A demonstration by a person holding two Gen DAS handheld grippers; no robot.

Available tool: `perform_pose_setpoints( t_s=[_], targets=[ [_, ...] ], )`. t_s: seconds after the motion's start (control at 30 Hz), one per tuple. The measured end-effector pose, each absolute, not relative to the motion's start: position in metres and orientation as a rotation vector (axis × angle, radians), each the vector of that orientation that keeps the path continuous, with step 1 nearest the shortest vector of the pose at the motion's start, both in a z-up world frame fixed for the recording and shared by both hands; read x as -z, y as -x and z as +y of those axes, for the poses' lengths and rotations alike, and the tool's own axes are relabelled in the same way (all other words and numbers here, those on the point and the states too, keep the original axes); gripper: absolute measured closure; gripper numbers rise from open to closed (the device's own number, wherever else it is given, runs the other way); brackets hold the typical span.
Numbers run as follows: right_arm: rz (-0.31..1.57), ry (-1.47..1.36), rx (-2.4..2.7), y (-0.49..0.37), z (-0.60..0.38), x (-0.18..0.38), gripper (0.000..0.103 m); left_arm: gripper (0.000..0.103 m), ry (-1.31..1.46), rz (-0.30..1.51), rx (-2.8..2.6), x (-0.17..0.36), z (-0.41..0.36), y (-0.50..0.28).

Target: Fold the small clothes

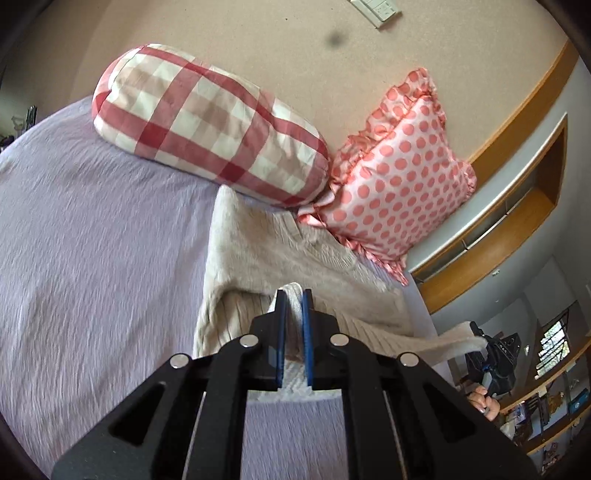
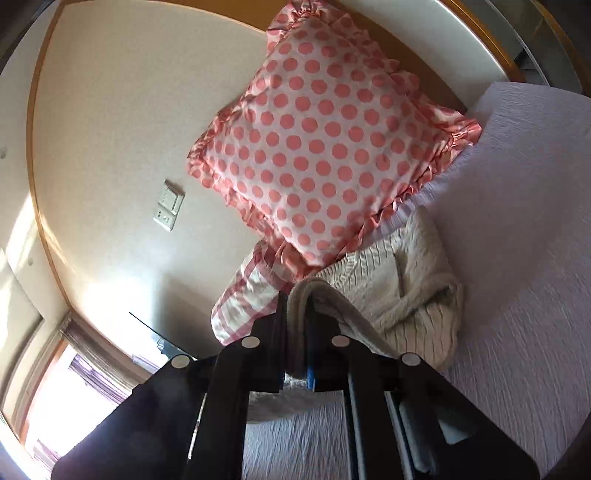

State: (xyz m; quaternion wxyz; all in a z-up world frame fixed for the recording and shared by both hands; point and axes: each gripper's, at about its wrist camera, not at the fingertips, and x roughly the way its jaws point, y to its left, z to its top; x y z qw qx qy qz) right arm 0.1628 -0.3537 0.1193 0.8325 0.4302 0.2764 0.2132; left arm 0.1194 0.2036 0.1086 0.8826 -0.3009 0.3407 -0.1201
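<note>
At lower centre of each wrist view, our left claw [image 1: 294, 295] and right claw [image 2: 297, 301] are each clenched on an edge of the sweater [image 1: 258, 247]. It lies partly folded on the bed [image 1: 92, 240], just below the dotted pillow [image 2: 325, 136] and checked pillow [image 1: 207, 122].

Your left wrist camera sits low and close behind the left gripper [image 1: 294, 295], looking along its 2 fingers across the bed [image 1: 92, 240] toward the wall [image 1: 280, 44], rolled so the bed tilts down to the left. Your right wrist camera sits just as close behind the right gripper [image 2: 298, 301], facing the same wall [image 2: 122, 122] but rolled the other way. Both views share the sweater [image 1: 266, 243] [image 2: 410, 280], the dotted pillow [image 1: 399, 177] [image 2: 321, 147], the checked bolster [image 1: 207, 122] [image 2: 240, 299] and the wall switch [image 1: 376, 9] [image 2: 169, 205].
</note>
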Motion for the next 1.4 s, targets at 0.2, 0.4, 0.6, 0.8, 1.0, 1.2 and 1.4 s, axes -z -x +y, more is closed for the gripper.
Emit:
perform_pose_setpoints(
  t_s=[0.2,0.4,0.6,0.8,1.0,1.2,1.4],
  targets=[
    [0.708,-0.974,-0.237,-0.287,-0.35,-0.067,0.095,0.096,0.626,0.804,0.073,-0.077,0.211,-0.249],
    [0.767,-0.937,-0.128,-0.337,-0.343,-0.035,0.095,0.095,0.618,0.843,0.002,-0.044,0.209,-0.306],
    [0.897,-0.968,-0.109,-0.347,-0.346,-0.026,0.06,0.063,0.697,0.859,-0.007,-0.047,0.228,-0.306],
    [0.71,-0.873,-0.219,-0.302,-0.348,-0.063,0.019,0.052,0.662,0.794,0.072,-0.07,0.239,-0.254],
    [0.891,-0.682,-0.301,-0.286,-0.297,-0.04,0.019,0.045,0.539,0.845,0.204,-0.059,0.198,-0.233],
    [0.783,-0.705,-0.348,-0.269,-0.307,-0.044,0.019,0.045,0.531,0.933,0.059,-0.036,0.206,-0.23],
    [0.725,-0.753,-0.371,-0.264,-0.315,-0.046,0.016,0.043,0.612,0.94,0.14,-0.028,0.217,-0.232]
  ],
)
